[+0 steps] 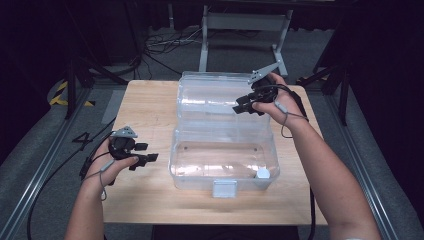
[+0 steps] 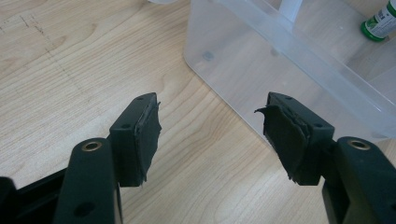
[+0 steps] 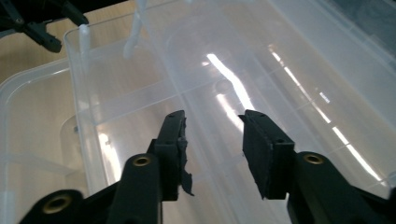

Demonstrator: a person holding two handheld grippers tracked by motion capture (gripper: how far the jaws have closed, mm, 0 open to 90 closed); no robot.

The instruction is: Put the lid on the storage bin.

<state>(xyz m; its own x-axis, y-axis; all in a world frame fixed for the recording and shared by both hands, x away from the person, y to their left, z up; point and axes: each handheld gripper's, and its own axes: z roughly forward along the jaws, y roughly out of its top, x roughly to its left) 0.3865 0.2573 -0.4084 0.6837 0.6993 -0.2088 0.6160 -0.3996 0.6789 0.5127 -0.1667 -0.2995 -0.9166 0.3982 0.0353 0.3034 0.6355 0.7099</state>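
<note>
Both grippers gape empty: left gripper (image 1: 142, 153) beside the box (image 1: 223, 150), right gripper (image 1: 244, 104) over its lid.

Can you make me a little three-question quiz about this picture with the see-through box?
1. True or false: the lid of the clear plastic box is open.
2. Which tool is over the lid: A) left tool, B) right tool?
3. Fill in: a small bottle with a white cap lies in the box's front-____ corner in the high view.

Key: 1 true; the lid is swung back behind the box. 2 B; the left tool hovers beside the box over the wooden table, its jaws apart and holding nothing. 3 right.
</note>
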